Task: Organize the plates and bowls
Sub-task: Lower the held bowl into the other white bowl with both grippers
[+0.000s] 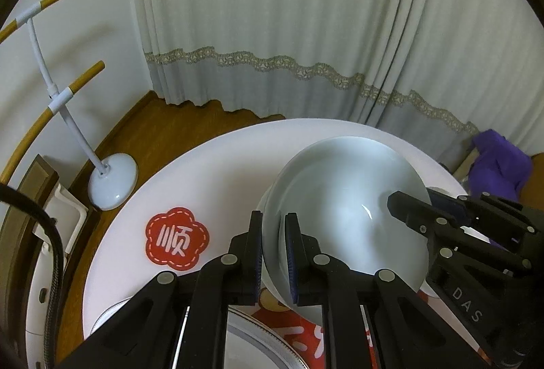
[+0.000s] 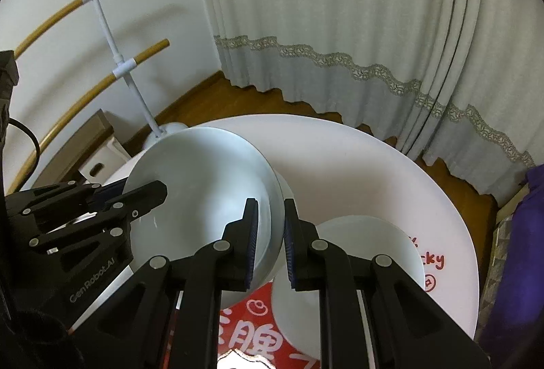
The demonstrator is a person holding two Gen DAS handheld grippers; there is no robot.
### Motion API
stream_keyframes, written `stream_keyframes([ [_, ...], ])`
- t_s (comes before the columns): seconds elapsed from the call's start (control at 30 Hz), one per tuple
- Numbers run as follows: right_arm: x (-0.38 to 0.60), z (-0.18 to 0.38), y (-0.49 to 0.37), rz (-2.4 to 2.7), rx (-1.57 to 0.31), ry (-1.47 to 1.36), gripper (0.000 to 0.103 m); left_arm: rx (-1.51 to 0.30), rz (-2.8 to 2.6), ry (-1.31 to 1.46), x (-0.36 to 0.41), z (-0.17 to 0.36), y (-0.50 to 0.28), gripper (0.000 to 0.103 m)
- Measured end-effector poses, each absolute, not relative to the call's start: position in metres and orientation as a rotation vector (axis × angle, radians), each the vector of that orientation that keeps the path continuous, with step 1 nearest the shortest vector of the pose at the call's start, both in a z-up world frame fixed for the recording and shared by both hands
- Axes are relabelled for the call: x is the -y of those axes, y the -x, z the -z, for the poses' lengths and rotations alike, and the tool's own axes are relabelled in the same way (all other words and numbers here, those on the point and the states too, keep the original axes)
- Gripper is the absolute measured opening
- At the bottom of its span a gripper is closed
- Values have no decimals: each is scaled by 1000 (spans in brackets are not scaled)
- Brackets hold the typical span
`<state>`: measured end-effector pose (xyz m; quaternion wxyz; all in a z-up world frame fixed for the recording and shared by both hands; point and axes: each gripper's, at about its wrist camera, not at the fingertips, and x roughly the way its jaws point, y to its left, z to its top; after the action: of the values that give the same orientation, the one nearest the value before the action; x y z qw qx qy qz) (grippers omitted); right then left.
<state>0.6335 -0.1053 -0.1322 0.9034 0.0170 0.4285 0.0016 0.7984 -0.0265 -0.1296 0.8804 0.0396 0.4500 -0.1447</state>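
A: Pale curtains (image 1: 289, 12) with a lace band fill the background, and below them sits the round white counter (image 1: 204, 172). What writing do you make out?

B: On the counter, left of centre in the left wrist view, a red flower-shaped sticker (image 1: 177, 238) carries the white character "顺". In the right wrist view, red handwriting (image 2: 433, 258) near the right rim ends in "cky", and a red printed mat (image 2: 251, 331) at the bottom shows large white characters, partly hidden.

A: Anything on the tools?

B: In the right wrist view, the left claw (image 2: 144, 195) at the left edge reads "Gen Robot.AI" on its body. In the left wrist view, the right claw (image 1: 406, 209) at the right edge reads "DAS".

A: And the bowl?

B: The white bowl (image 1: 343, 212) hangs tilted over the middle of the counter. The left claw (image 1: 273, 253) is clamped on its left rim, and the right claw (image 2: 270, 243) is clamped on the opposite rim.

A: Other dishes?

B: A second white bowl (image 2: 357, 267) rests on the counter at lower right of the right wrist view, and a plate (image 1: 251, 341) with a dark-edged rim lies at the bottom of the left wrist view.
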Motion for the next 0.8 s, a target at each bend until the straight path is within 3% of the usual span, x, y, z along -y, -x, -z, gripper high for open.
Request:
stream_keyframes([
  [0.8,104,151,-643,48,-917,3,16,-952,297,-121,39,154,-806,9],
])
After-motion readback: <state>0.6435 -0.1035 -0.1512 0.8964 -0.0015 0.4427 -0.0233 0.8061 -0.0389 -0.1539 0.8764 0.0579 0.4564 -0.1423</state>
